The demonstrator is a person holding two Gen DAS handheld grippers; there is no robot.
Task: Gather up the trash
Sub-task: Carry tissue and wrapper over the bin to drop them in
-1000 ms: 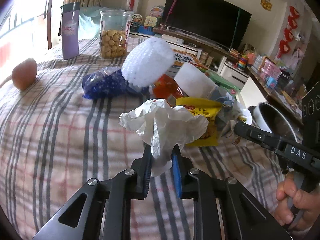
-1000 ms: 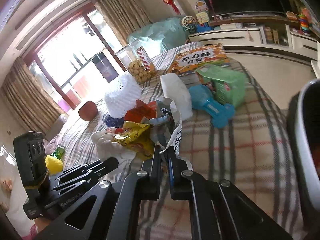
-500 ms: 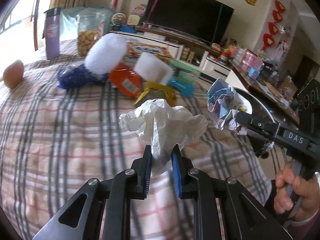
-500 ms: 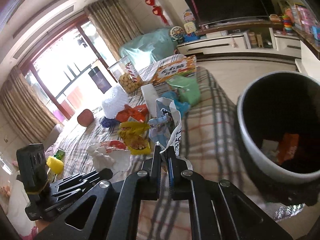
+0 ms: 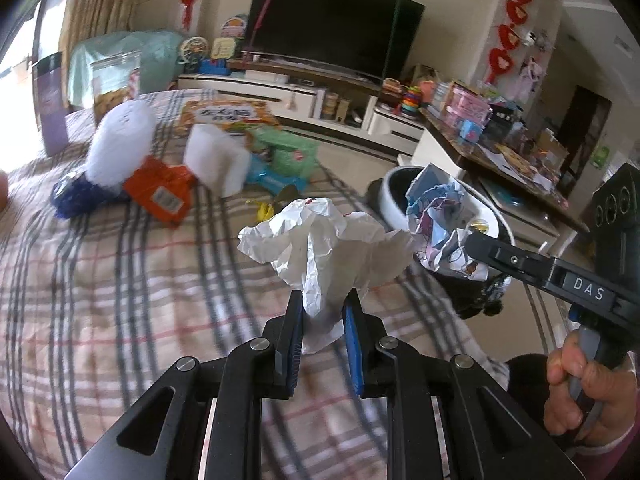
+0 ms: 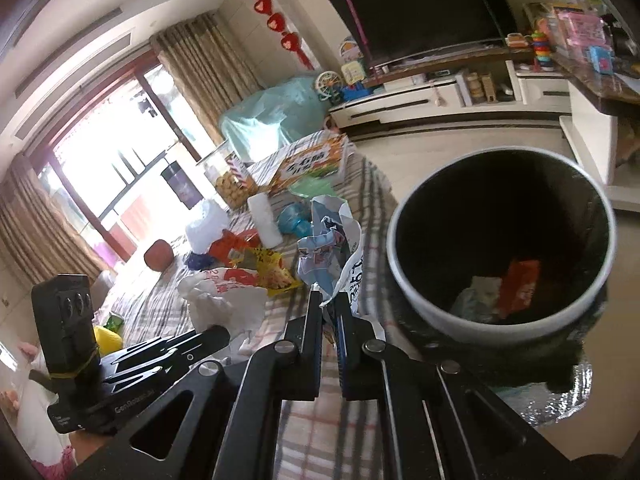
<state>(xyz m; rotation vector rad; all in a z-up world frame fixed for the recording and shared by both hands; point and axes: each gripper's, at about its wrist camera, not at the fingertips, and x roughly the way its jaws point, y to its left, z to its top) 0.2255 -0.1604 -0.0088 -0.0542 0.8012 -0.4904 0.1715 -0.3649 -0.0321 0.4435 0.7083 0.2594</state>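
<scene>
Clenched on a crumpled white paper (image 5: 326,244), the left claw (image 5: 323,312) is held over the plaid bed (image 5: 120,280). Rightward, a printed wrapper (image 6: 332,248) is gripped upright by the right claw (image 6: 329,312), nearer the bin (image 6: 500,240), whose open mouth lies just right.

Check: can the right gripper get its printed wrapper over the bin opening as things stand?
Probably yes. The right gripper is shut on the crumpled printed wrapper, and the bin sits just beside it with its mouth open and unobstructed. The left gripper, holding white paper, is off to the other side.
</scene>
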